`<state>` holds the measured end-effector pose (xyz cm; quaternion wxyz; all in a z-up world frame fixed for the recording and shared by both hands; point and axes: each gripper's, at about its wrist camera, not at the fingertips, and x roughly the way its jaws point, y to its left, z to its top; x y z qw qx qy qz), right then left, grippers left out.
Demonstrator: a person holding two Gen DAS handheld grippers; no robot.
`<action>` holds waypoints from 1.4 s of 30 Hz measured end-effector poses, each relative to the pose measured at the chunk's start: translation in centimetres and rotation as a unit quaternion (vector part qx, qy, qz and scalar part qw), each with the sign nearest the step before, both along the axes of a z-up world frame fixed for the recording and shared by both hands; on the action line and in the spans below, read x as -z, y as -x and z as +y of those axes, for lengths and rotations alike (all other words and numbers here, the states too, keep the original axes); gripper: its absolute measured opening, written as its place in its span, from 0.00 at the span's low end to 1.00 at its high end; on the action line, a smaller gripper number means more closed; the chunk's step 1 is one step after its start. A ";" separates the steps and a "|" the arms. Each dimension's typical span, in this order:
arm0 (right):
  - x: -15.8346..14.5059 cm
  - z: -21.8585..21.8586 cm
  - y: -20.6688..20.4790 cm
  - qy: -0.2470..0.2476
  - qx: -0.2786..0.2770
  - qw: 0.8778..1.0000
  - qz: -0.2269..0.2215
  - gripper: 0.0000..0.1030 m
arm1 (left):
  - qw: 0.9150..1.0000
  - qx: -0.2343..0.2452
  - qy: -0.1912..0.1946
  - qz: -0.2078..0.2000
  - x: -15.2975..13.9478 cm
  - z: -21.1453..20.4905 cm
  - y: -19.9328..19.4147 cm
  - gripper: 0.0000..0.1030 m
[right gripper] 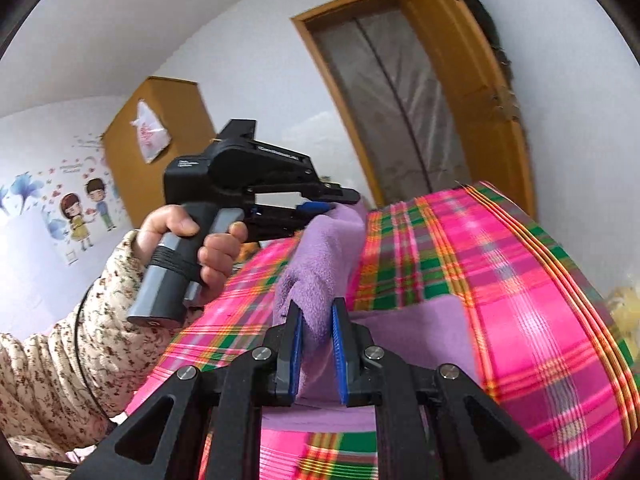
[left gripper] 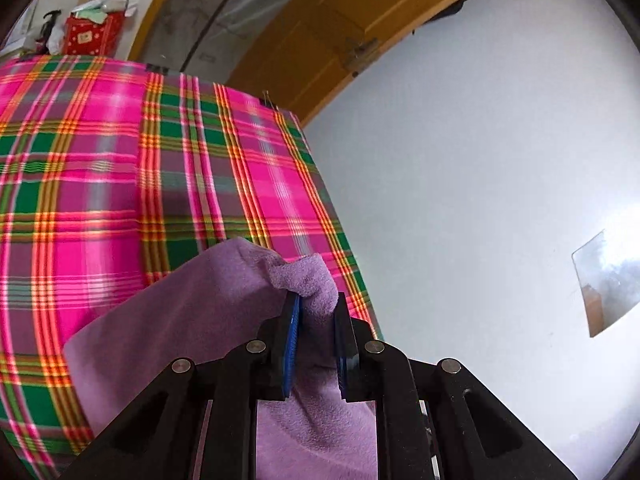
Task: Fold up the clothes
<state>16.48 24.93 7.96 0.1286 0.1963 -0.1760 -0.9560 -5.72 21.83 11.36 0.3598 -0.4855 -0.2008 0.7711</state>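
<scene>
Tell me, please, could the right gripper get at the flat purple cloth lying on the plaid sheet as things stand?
Probably not yet: the right gripper is shut on a raised fold of the purple cloth, so it would have to release first.

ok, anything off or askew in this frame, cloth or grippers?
Nothing stands out. The left gripper and right gripper each pinch a bunched edge of the purple fleece garment above the pink and green plaid bedcover. No tear or snag shows.

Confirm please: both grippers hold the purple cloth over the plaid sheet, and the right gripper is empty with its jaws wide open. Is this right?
Not quite. The right gripper is not empty: in the right wrist view its jaws are shut on the purple cloth. The left gripper grips it too, over the plaid sheet.
</scene>
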 end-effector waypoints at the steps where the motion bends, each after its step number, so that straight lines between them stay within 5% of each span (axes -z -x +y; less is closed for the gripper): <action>1: 0.4 0.4 0.1 0.000 0.008 1.000 -0.007 0.14 | 1.000 0.002 0.001 -0.005 0.4 0.5 0.2 0.15; 17: 4.4 4.3 1.1 0.016 0.066 0.994 -0.083 0.14 | 0.998 0.026 0.042 -0.041 5.3 5.9 2.0 0.16; 29: 6.5 5.6 1.5 0.018 0.098 0.987 -0.126 0.15 | 0.998 0.037 0.012 -0.058 7.0 5.9 3.1 0.17; 36: 6.9 5.9 1.1 0.015 0.111 0.984 -0.138 0.15 | 0.999 0.042 0.031 0.010 4.1 3.7 1.5 0.22; 42: 7.3 6.6 0.4 0.019 0.128 0.981 -0.145 0.16 | 0.998 0.035 0.042 0.024 3.6 0.6 -0.6 0.22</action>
